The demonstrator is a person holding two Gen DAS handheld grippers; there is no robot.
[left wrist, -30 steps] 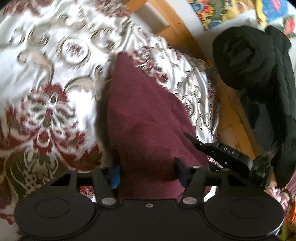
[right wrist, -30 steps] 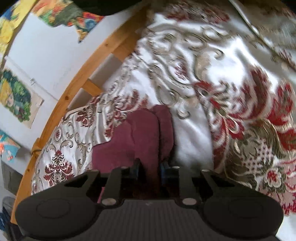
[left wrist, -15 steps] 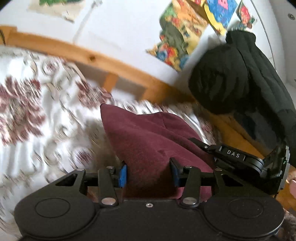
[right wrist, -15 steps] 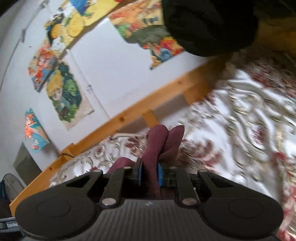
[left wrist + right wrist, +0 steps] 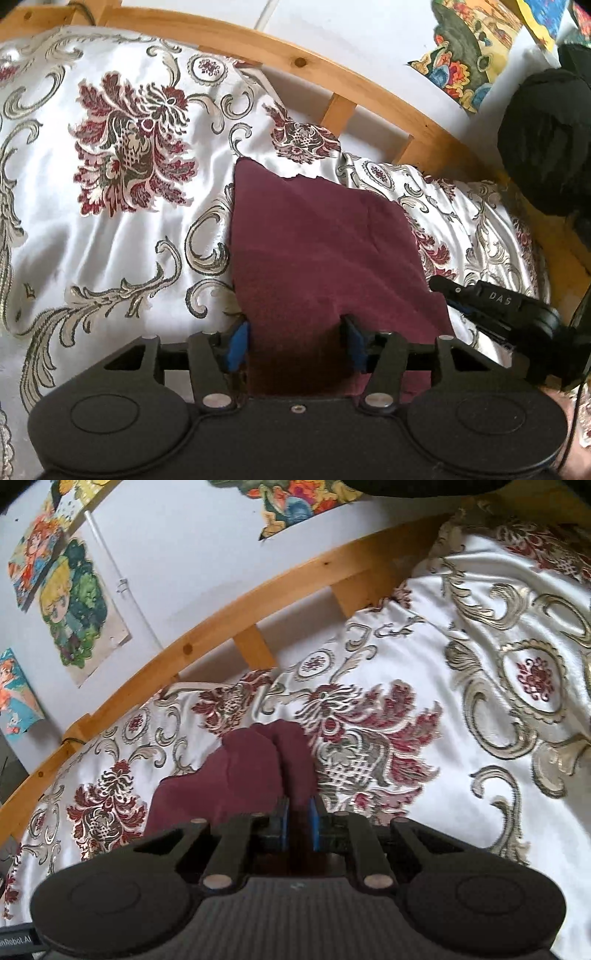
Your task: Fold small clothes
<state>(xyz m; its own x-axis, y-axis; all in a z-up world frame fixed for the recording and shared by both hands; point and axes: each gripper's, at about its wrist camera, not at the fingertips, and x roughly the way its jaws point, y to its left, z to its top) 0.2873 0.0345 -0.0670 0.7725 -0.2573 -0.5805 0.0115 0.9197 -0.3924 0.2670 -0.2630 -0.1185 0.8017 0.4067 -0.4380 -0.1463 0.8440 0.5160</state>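
A maroon garment [image 5: 314,251] lies on the patterned bedspread [image 5: 110,240], its far edge toward the wooden bed rail. Its near end runs up between the fingers of my left gripper [image 5: 295,339], filling the wide gap from pad to pad; those jaws are opening. My right gripper [image 5: 297,812] is shut narrowly on a bunched fold of the same garment [image 5: 236,775], held just above the bedspread [image 5: 480,738]. In the left wrist view the right gripper [image 5: 443,288] reaches in at the garment's right edge.
A wooden bed rail [image 5: 295,59] [image 5: 221,627] runs along the far side, against a white wall with colourful posters [image 5: 74,602]. A black garment [image 5: 543,140] hangs at the right. A hand shows at the lower right corner [image 5: 569,417].
Both cameras tilted up from the bed toward the wall, then partly back down. The garment came along in both grippers and now lies closer to the bed rail, spread flatter.
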